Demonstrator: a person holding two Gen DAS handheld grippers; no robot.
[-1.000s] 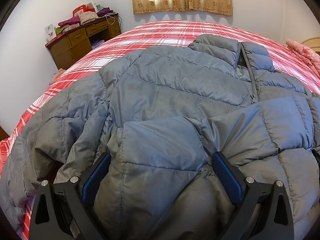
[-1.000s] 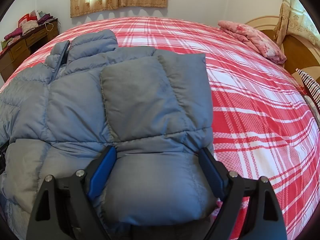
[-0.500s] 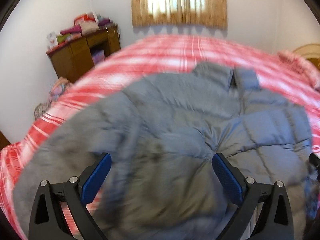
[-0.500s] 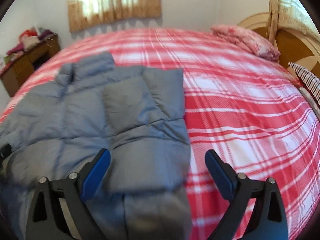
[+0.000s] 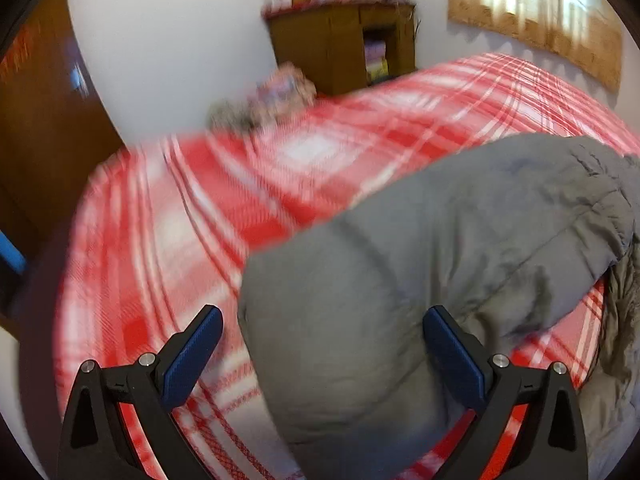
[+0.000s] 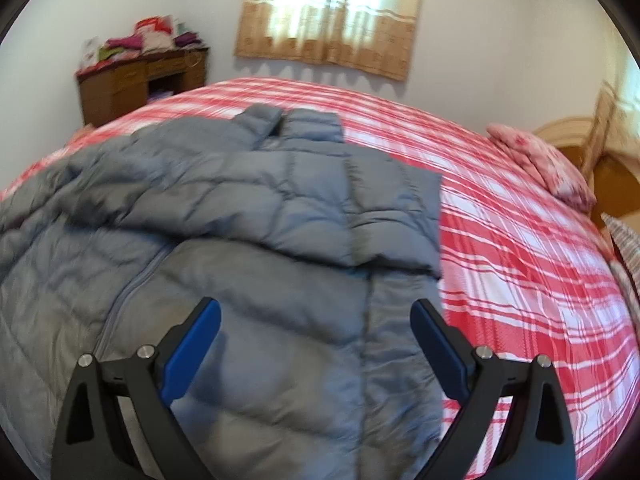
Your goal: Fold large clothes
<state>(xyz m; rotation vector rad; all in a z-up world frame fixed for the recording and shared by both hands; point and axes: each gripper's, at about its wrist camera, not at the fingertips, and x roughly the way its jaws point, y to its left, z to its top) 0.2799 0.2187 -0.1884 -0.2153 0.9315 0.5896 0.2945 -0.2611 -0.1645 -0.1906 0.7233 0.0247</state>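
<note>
- Jacket (image 6: 240,240): grey, quilted, puffy. Fills the left and centre of the right wrist view, spread on the bed with its collar toward the upper centre. One sleeve lies folded across the chest; the zip line runs down the lower left.
- Sleeve (image 5: 420,272): a thick grey roll in the left wrist view, running from the right edge down to the lower centre and passing between the left fingers. This view is blurred, so whether it touches the pads cannot be told.
- Left gripper (image 5: 322,344): bottom of its frame, black arms with blue pads (image 5: 192,356), jaws spread wide with nothing clamped.
- Right gripper (image 6: 316,338): bottom of its frame, jaws spread wide over the lower part of the jacket, gripping nothing.
- Bed cover (image 6: 520,272): red and white plaid, bare on the right of the right wrist view.
- Pillow (image 6: 544,164): pink, at the right edge.
- Desk (image 6: 140,80): brown wood, upper left, with folded clothes stacked on top.
- Curtain (image 6: 328,16): tan, over a bright window, upper centre.
</note>
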